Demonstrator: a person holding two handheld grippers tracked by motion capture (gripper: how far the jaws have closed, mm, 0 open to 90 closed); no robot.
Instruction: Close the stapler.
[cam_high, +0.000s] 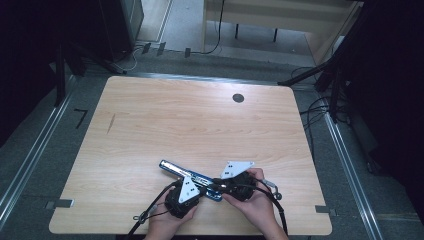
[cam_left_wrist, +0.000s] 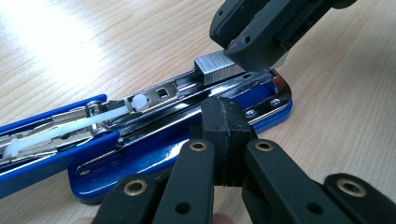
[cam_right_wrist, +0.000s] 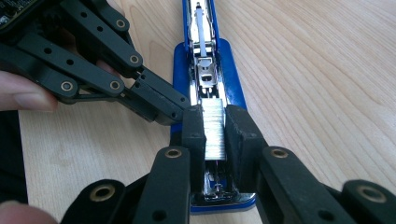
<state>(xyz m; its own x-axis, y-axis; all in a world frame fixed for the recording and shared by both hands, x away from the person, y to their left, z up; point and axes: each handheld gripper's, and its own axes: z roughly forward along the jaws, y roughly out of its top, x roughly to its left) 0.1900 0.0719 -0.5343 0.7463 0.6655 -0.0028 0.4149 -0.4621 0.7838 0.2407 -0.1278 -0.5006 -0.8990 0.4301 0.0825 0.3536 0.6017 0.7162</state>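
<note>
Stapler (cam_high: 191, 176), one, blue, opened flat near the front edge of one wooden table (cam_high: 200, 120), with its chromed staple channel facing up. Staple strip (cam_right_wrist: 214, 132), one block, seated over that channel near the stapler's blunt end. Grippers, two. Right gripper (cam_right_wrist: 214, 133) clamped on the staple strip, one black pad against each long side, as seen in the right gripper view. Left gripper (cam_left_wrist: 223, 135) with jaws brought fully together, nothing between them, tips resting against the side of the stapler beside the strip. Hands, two, entering from the bottom of the high view, one on each gripper. White pusher rod (cam_left_wrist: 70, 128), one, lying along the channel toward the far end. Dark round spot (cam_high: 238, 98), one, near the table's far edge. Far end of the stapler cut off at the left border of the left gripper view and at the top border of the right gripper view. Middle of the stapler covered by the grippers in the high view. Staple strip partly hidden by the right gripper's tip in the left gripper view. Exact contact between left tips and stapler base hard to make out.
</note>
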